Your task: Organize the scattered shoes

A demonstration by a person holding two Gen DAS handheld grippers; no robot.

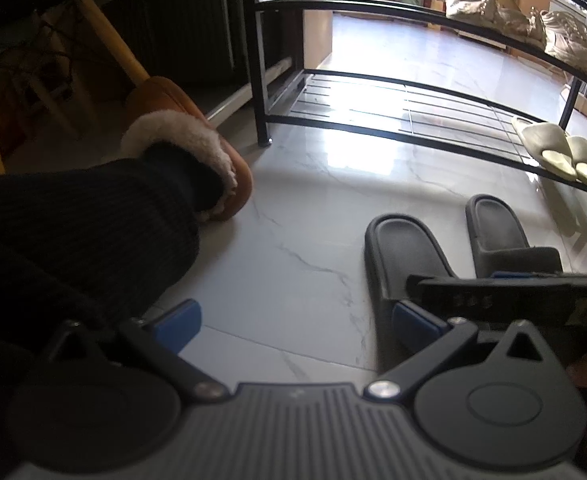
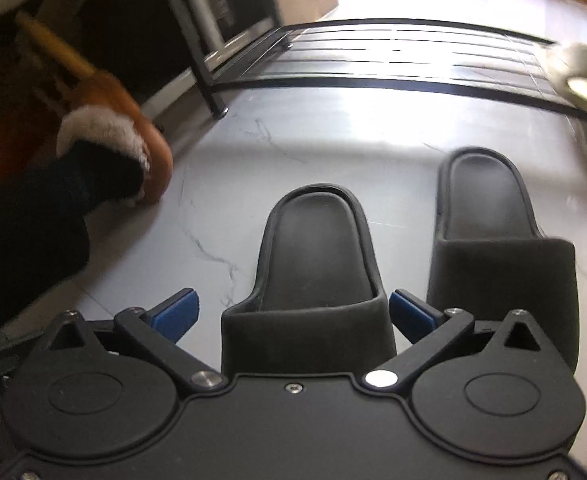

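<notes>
Two dark grey slide sandals lie side by side on the marble floor, the left one (image 2: 317, 248) and the right one (image 2: 493, 232); both show in the left wrist view too (image 1: 405, 256) (image 1: 501, 232). My right gripper (image 2: 293, 314) is open, its blue pads on either side of the left sandal's strap. My left gripper (image 1: 297, 320) is open over bare floor, left of the sandals. The right gripper's black body (image 1: 493, 292) shows in the left wrist view over the sandals.
A black metal shoe rack (image 1: 373, 108) stands ahead, with beige slippers (image 1: 553, 148) on its low shelf and beige shoes (image 1: 505, 12) above. The person's foot in a brown fur-lined slipper (image 1: 197, 148) and dark trouser leg are at the left, by wooden chair legs (image 1: 109, 28).
</notes>
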